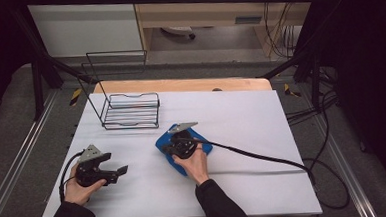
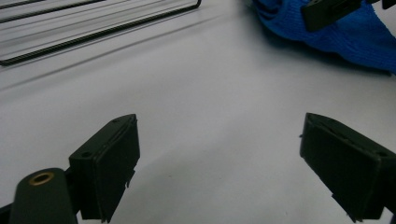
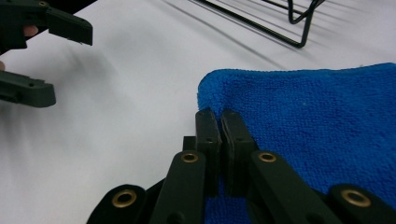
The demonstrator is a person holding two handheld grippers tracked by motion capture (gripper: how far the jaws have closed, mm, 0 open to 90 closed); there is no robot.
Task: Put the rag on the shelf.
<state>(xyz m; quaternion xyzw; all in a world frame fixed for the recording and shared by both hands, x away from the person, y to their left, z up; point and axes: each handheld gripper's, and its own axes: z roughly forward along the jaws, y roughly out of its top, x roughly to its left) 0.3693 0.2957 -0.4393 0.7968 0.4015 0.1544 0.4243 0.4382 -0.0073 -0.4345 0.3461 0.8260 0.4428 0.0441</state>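
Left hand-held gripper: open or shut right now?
Open. The left hand-held gripper has its jaws spread wide apart over the bare white table, with nothing between them.

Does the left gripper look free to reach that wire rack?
Probably yes: the left gripper is open and holds nothing, and bare white table lies between it and the wire rack.

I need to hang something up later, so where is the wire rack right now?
In the high view the black wire rack stands at the far left of the white table, beyond the blue cloth and the left claw.
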